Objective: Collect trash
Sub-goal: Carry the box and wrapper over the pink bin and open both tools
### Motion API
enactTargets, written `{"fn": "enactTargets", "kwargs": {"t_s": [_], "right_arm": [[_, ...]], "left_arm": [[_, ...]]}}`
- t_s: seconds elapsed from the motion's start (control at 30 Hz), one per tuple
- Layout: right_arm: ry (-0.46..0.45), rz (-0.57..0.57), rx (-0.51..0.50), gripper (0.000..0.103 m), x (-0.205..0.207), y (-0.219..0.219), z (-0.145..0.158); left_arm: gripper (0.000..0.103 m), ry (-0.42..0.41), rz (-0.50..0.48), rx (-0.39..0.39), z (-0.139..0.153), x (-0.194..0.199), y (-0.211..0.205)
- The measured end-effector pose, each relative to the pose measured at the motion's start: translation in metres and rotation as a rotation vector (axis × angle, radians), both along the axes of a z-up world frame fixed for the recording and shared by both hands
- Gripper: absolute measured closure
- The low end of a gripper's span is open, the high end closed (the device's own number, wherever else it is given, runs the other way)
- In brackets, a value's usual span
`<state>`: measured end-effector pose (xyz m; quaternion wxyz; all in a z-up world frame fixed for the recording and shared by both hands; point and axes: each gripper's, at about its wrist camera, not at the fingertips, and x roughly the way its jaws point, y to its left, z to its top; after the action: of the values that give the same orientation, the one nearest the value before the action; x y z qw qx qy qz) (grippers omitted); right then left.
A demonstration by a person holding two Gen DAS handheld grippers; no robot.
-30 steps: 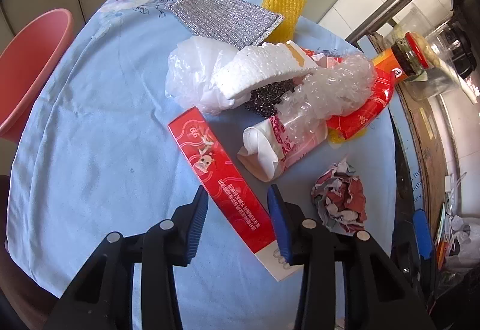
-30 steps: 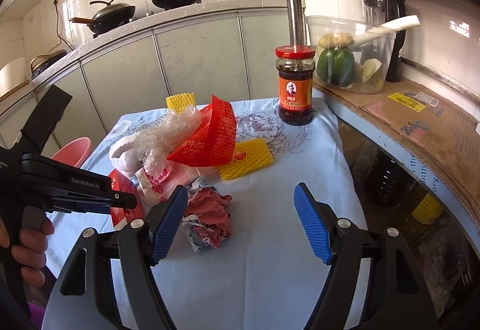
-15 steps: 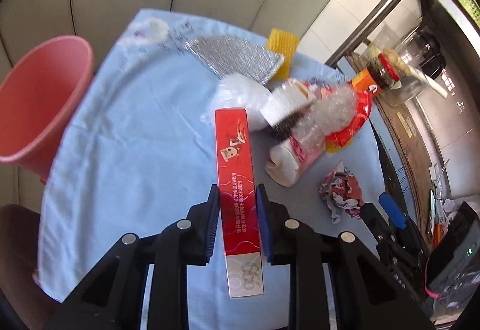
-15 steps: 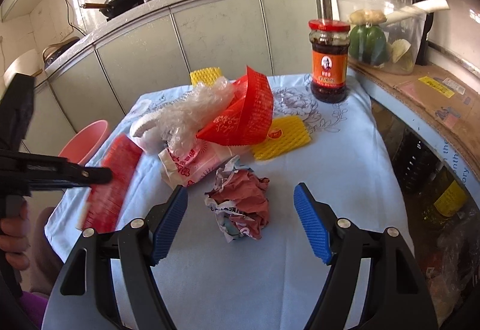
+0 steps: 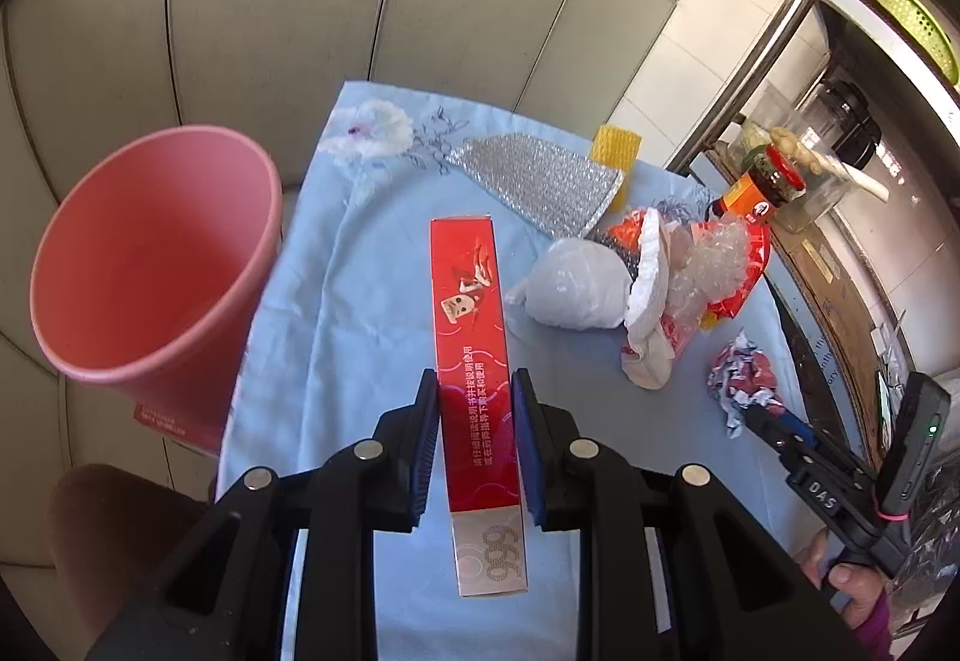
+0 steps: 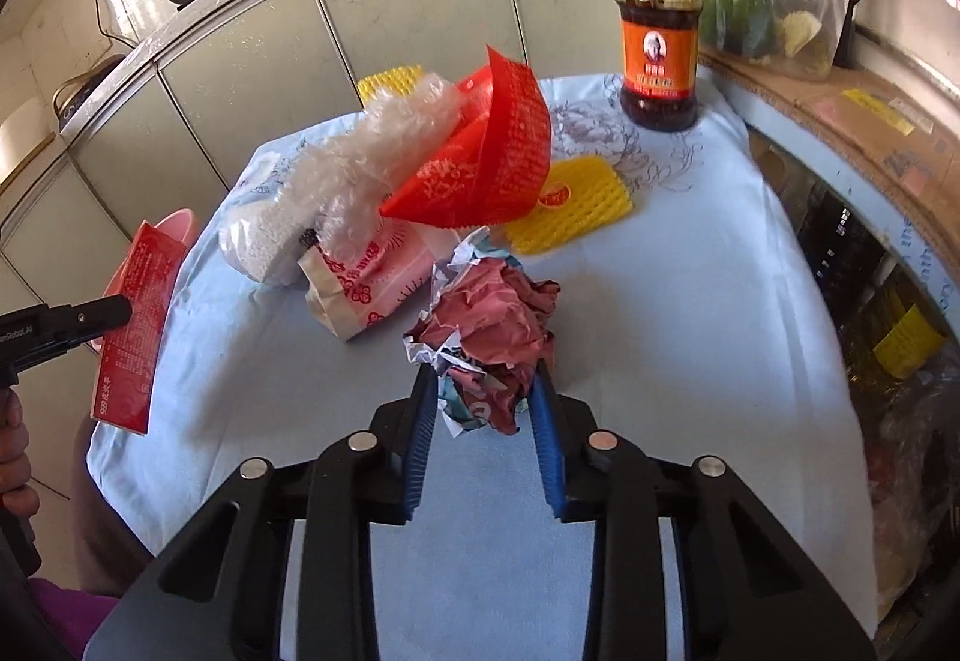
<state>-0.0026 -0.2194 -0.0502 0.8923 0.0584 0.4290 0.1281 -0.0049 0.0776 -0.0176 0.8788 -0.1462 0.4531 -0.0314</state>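
Observation:
My left gripper point(image 5: 474, 403) is shut on a long red carton point(image 5: 471, 337) and holds it above the blue tablecloth point(image 5: 336, 313), right of the pink bin point(image 5: 150, 265). The carton also shows at the left of the right wrist view point(image 6: 135, 325). My right gripper point(image 6: 483, 391) is shut on a crumpled red and white paper ball point(image 6: 492, 325) that rests on the cloth. A heap of trash lies beyond: bubble wrap point(image 6: 372, 169), a red net point(image 6: 486, 169), a white foam piece point(image 6: 258, 241), a printed paper bag point(image 6: 372, 283) and a yellow foam pad point(image 6: 570, 205).
A sauce jar point(image 6: 660, 54) stands at the table's far right corner. A silver bubble sheet point(image 5: 540, 181) and a second yellow pad point(image 5: 615, 150) lie at the far edge. A white plastic bag point(image 5: 576, 283) lies in the heap. Grey cabinets point(image 5: 300, 0) stand behind the table.
My left gripper shut on the red carton, lifted it and swung toward the pink bin. My right gripper moved forward and shut on the crumpled paper ball.

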Motion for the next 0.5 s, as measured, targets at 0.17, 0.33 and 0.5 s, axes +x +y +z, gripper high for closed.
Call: {"fn": "enactTargets", "kwargs": {"t_s": [0.17, 0.33, 0.5], "right_arm": [[-0.066, -0.009, 0.001, 0.072, -0.01, 0.006, 0.029], [-0.167, 0.035, -0.005, 0.072, -0.015, 0.029, 0.057], [-0.211, 0.091, -0.002, 0.072, -0.009, 0.059, 0.068]], "left_arm": [[0.08, -0.063, 0.003, 0.041, 0.01, -0.004, 0.01], [0.08, -0.109, 0.035, 0.069, 0.018, -0.006, 0.024], [0.08, -0.146, 0.075, 0.084, 0.025, -0.01, 0.037]]}}
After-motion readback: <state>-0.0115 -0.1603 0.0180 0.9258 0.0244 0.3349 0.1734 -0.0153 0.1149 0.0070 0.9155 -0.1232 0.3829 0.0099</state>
